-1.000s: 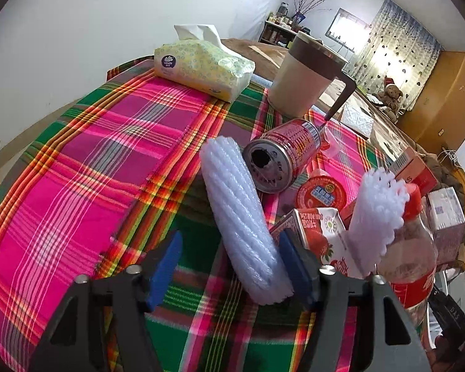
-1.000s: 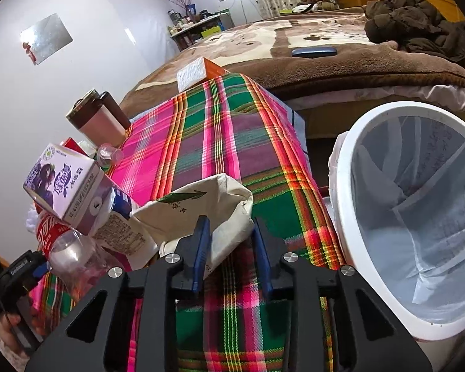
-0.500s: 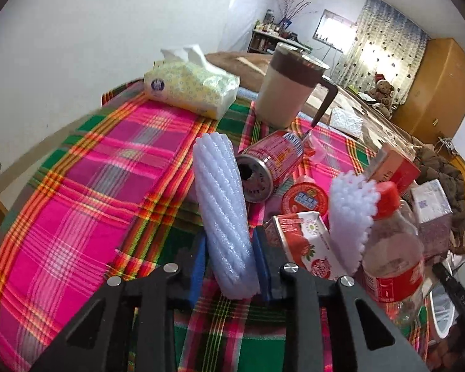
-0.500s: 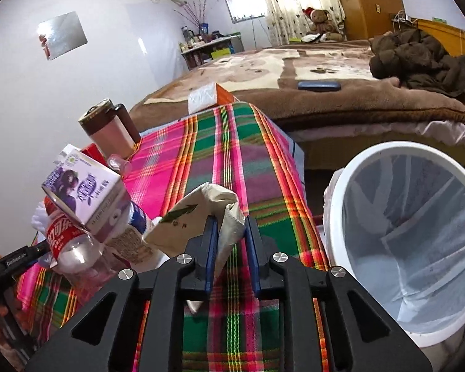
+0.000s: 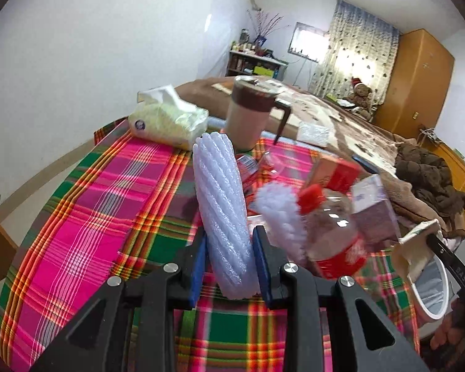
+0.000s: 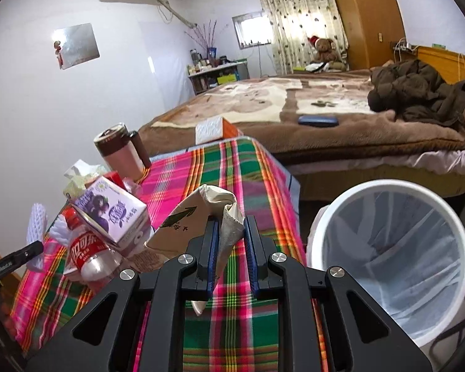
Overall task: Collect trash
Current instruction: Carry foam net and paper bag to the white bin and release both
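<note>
Right view only: white lined bin (image 6: 390, 260) beside my plaid table (image 6: 251, 167), bed (image 6: 341, 114) behind. Left view only: tissue pack (image 5: 167, 122) and mug (image 5: 248, 114) in full at table's far end. Purple milk carton (image 6: 108, 214), print too small to read. Red-label bottle (image 6: 88, 249), white Chinese script. My left gripper (image 5: 229, 263) clamped on white foam sleeve (image 5: 221, 214), lifted. My right gripper (image 6: 231, 254) clamped on crumpled paper bag (image 6: 195, 223), green arrow mark, next to bin.
</note>
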The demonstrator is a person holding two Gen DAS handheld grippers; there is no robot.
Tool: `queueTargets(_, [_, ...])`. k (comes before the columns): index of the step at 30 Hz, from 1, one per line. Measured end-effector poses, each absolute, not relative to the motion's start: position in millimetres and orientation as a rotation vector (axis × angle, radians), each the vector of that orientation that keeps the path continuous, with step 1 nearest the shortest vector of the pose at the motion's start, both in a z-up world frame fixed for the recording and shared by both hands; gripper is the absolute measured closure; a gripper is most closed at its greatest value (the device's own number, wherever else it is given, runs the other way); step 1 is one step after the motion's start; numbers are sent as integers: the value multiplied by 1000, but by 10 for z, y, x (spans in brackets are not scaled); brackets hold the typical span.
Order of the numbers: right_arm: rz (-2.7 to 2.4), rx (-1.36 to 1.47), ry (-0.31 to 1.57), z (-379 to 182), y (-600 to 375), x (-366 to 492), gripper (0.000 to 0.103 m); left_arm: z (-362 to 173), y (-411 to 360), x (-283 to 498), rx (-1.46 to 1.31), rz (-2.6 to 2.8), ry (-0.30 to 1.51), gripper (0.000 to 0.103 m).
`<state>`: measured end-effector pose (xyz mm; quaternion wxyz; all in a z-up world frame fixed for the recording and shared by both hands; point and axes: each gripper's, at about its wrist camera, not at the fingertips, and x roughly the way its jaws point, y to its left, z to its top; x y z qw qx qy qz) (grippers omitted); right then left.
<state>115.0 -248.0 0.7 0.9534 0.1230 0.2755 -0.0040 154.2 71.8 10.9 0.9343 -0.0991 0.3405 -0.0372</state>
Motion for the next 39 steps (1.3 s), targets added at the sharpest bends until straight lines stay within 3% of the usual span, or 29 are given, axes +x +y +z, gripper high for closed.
queueTargets(16, [-85,255,480,255,-2894,803,86,479,-41,1269,-117,-273,616,73])
queueTargets(39, [-283,247,527,97,-3772,607,86,376,-1707,1220,43,-584,671,73])
